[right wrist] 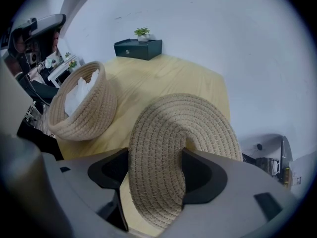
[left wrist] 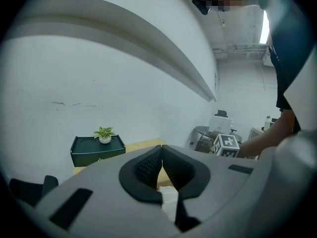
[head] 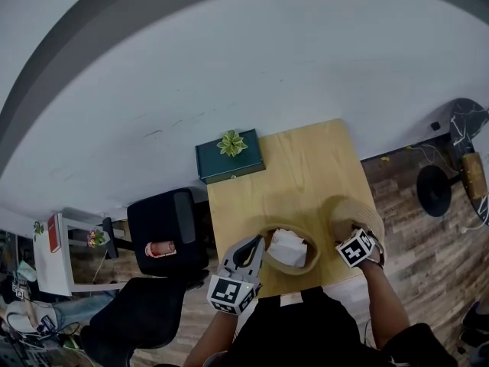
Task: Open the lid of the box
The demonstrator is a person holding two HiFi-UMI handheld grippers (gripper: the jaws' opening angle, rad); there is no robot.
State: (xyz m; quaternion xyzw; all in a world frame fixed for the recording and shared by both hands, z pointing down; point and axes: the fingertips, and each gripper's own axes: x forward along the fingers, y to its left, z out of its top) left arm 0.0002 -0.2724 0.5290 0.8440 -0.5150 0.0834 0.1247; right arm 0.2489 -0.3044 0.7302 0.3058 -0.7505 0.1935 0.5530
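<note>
White wall (head: 267, 60) behind, pale wooden desk (head: 298, 174) pushed up against it. Black chair (head: 164, 232) just left of the desk.

Woven box (head: 294, 268), round and basket-like, sits on the desk's near part, in front of the person. Top is open, lid already off. White crumpled stuff (head: 286, 247) lies inside.

Lid (head: 351, 216), a round woven disc, is just right of the box and apart from it, near the desk's right edge. It's tilted up on edge, not flat. Can't tell if its lower edge touches the desk.

Dark green case (head: 229, 159) sits at the desk's far left corner by the wall, well away from the box.

Right tool (head: 356, 243) is clamped on the lid. In the right gripper view the lid (right wrist: 173, 143) stands between both jaws of the right tool (right wrist: 156, 175) and bends where they pinch it. The box (right wrist: 81, 108) is off to its left on the desk (right wrist: 163, 78).

Left tool (head: 258, 243) is at the box's left rim, tip pointing towards the white stuff. In the left gripper view the jaws of the left tool (left wrist: 161, 148) are together, pads meeting, nothing between them.

Small green plant (head: 231, 143) in a white pot sits on the green case.
</note>
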